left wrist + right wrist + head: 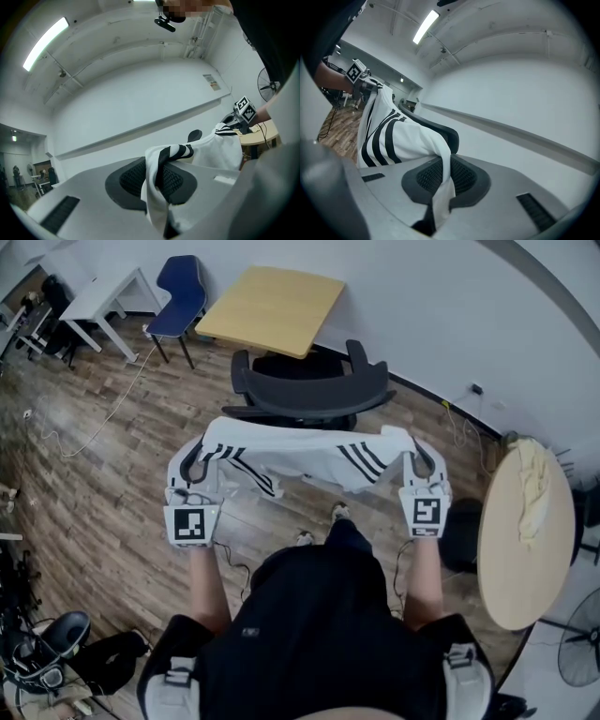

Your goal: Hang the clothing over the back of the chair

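Observation:
A white garment with black stripes (305, 454) is stretched out between my two grippers, just in front of a black office chair (309, 390). My left gripper (194, 465) is shut on the garment's left end; in the left gripper view the cloth (159, 187) is pinched between the jaws. My right gripper (421, 462) is shut on the right end, and the right gripper view shows the fabric (440, 187) clamped the same way. The chair's curved back (314, 401) lies just beyond the cloth, slightly lower in the head view.
A wooden square table (272, 307) stands behind the chair, with a blue chair (178, 296) to its left. A round table (525, 531) with a pale cloth on it is at the right. Cables run over the wood floor (84, 446). A fan (579, 652) stands at the lower right.

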